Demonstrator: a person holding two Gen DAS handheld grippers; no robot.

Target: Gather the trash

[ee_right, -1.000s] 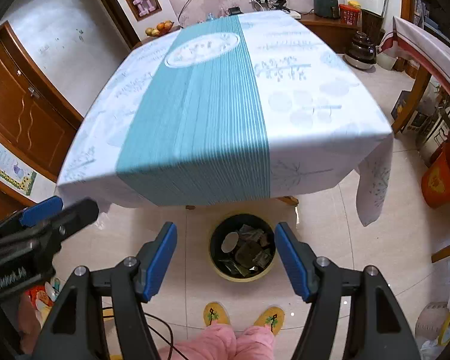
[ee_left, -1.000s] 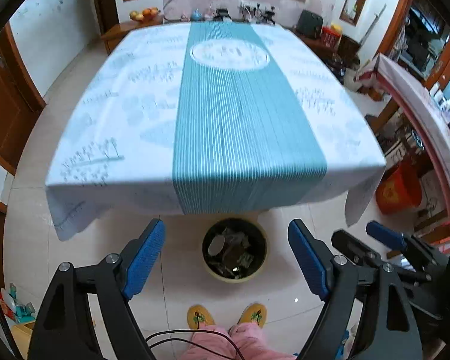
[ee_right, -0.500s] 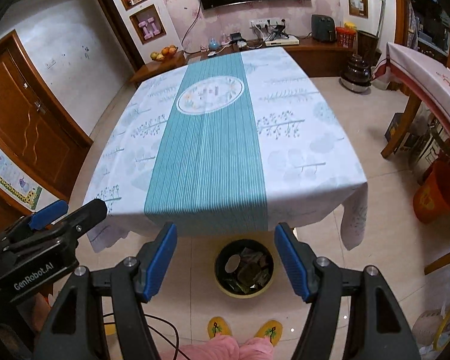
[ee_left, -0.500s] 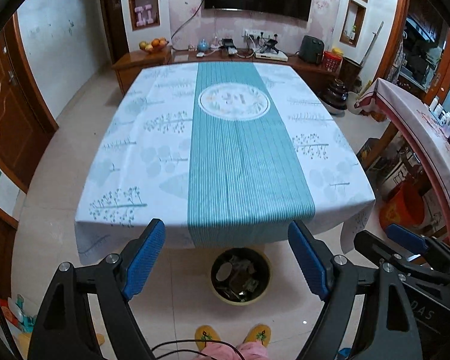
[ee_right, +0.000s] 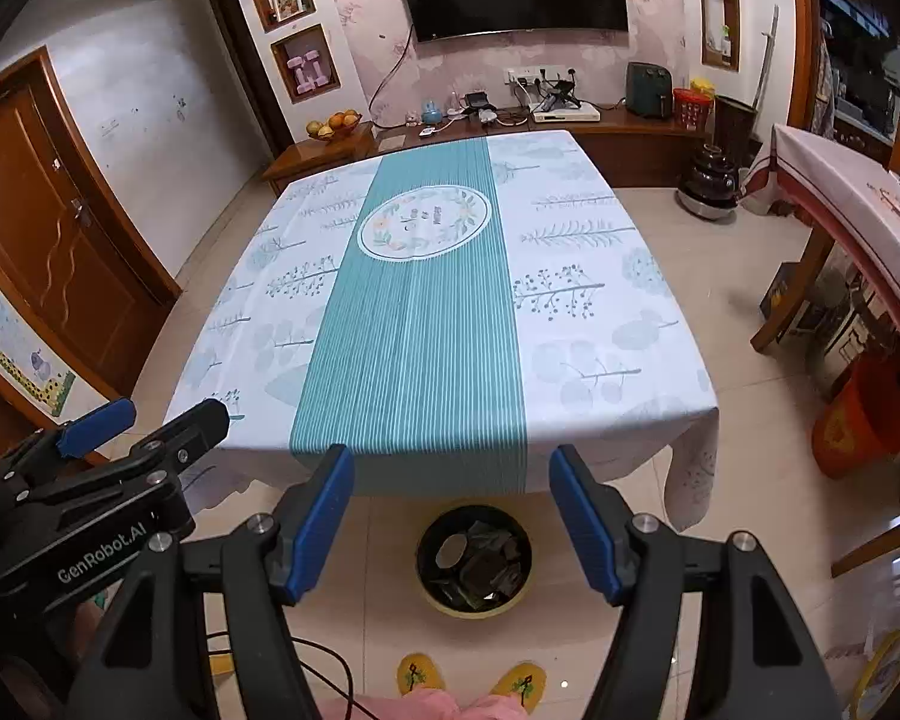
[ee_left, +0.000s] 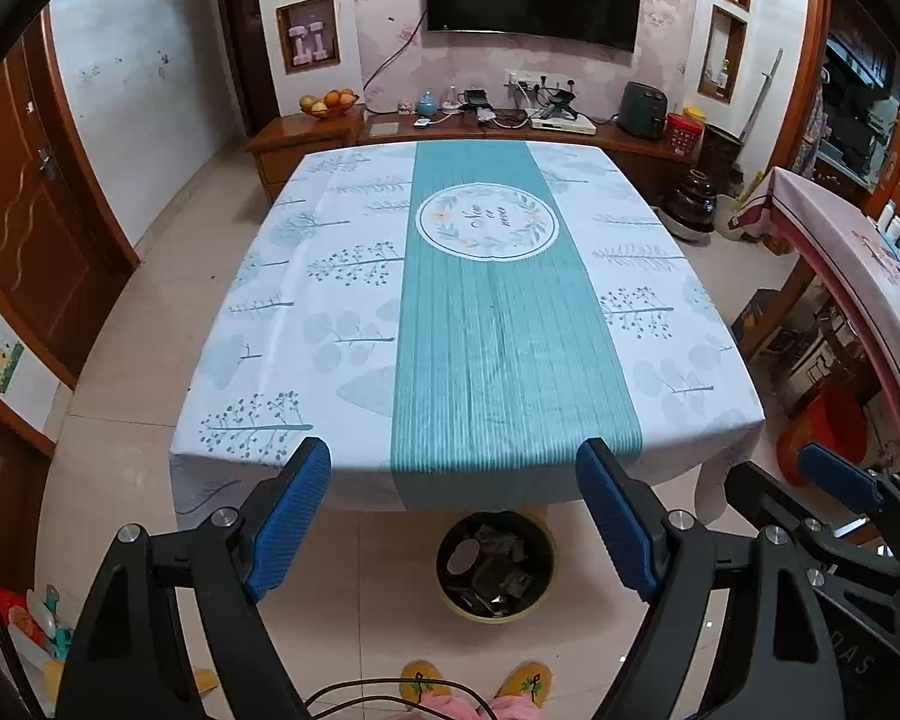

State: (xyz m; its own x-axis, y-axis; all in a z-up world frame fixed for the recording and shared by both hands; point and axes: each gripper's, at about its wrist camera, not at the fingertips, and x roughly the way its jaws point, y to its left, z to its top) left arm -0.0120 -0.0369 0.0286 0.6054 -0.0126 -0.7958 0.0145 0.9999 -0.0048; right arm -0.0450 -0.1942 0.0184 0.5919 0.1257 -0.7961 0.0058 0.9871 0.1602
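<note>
- Below and ahead of both grippers, on the tiled floor: trash bin (ee_left: 495,565), round, dark inside, holding crumpled scraps; it stands just under the near edge of the table (ee_left: 306,324).
- Left gripper (ee_left: 453,519): jaws wide apart, nothing between the blue pads (ee_left: 288,519); bin seen through the gap.
- Right gripper (ee_right: 451,525): jaws likewise spread, empty; same bin (ee_right: 474,561) framed between its fingers.
- Beyond the fingertips: tablecloth, white with a teal centre stripe (ee_right: 414,348) and round emblem; top bare.
- Beneath the grippers: yellow slippers (ee_right: 420,675) and pink trouser legs of the person.
- Far right of right gripper: orange bucket (ee_right: 858,420) under a second table.
</note>
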